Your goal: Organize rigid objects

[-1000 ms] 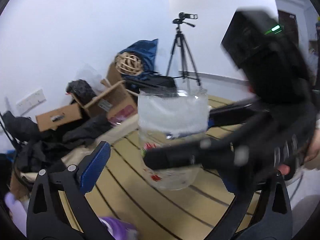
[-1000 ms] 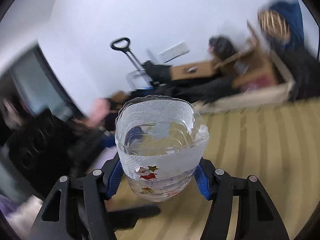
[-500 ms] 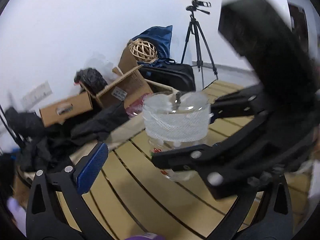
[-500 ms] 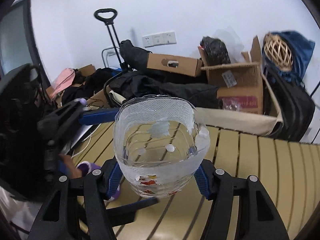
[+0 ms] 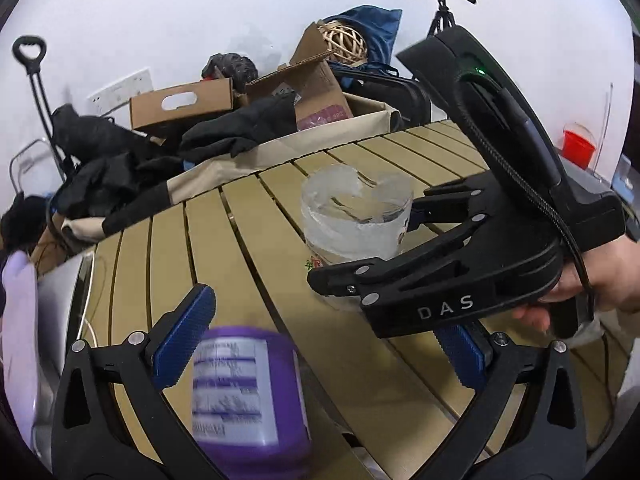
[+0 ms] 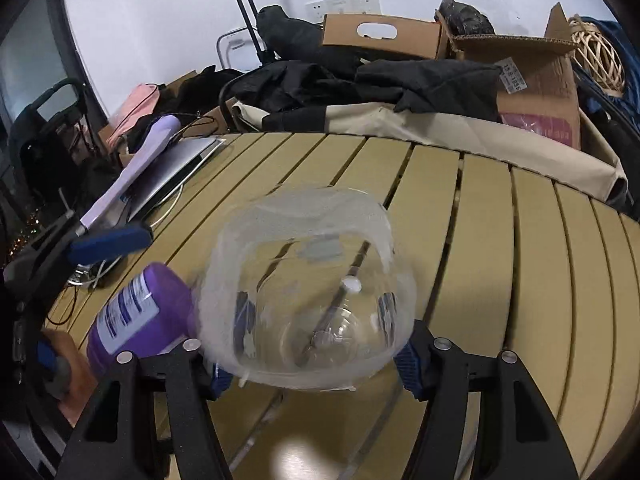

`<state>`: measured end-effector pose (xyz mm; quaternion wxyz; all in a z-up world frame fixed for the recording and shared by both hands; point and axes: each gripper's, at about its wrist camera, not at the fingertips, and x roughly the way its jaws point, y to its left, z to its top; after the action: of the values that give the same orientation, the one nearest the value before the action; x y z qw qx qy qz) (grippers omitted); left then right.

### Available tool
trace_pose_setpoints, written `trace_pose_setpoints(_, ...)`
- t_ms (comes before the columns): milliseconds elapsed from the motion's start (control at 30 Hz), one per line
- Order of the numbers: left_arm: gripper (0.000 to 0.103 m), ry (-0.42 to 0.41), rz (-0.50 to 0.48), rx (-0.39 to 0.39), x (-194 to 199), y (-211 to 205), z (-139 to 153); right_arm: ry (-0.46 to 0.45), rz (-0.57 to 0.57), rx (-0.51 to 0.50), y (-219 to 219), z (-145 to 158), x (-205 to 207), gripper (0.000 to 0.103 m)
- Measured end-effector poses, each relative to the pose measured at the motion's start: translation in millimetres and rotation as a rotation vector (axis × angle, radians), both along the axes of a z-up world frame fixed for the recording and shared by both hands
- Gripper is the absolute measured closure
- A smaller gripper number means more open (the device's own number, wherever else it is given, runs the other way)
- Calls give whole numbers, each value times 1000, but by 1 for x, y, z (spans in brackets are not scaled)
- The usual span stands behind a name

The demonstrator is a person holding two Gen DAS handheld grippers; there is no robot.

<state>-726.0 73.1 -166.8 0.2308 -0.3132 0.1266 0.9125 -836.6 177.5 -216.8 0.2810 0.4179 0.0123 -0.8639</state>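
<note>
My right gripper is shut on a clear plastic cup with a white taped rim, held low over the slatted table. In the left wrist view the cup sits between the right gripper's black fingers. My left gripper is open, with a purple bottle standing between its blue pads, not clamped. The purple bottle also shows left of the cup in the right wrist view.
A laptop and a lilac wand-like object lie at the table's left edge with cables. Behind the table are a canvas bin with black clothes, cardboard boxes, a wicker ball and a tripod.
The right gripper has lowered the cup toward the table and tilted to look down into it. The left gripper has dropped toward the purple bottle, which now stands between its pads.
</note>
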Motion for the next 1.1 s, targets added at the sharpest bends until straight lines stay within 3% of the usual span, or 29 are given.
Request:
trace_pose_setpoints(133, 0, 32, 35, -20, 17, -9, 14, -44, -11, -38, 6, 8, 11, 21)
trace_pose_setpoints(200, 0, 21, 47, -5, 25, -16, 28, -60, -11, -71, 16, 24, 27, 20)
trace_pose_setpoints(300, 0, 70, 104, 57, 52, -38, 55, -25, -13, -69, 31, 56, 59, 20)
trace_pose_setpoints(433, 0, 50, 257, 98, 79, -73, 74, 11, -157, 7, 69, 87, 97, 20)
trace_pose_setpoints(600, 0, 28, 401, 98, 128, -98, 75, -21, -293, 54, 97, 96, 143, 20)
trace_pose_setpoints(833, 0, 87, 471, 168, 220, -117, 116, 51, -312, 71, 86, 134, 229, 20)
trace_pose_setpoints(1033, 0, 178, 502, 133, 325, -120, 163, 137, -316, 34, 74, 176, 327, 20)
trace_pose_setpoints(1100, 0, 166, 524, 122, 363, -123, 170, 166, -296, 0, 70, 195, 367, 20)
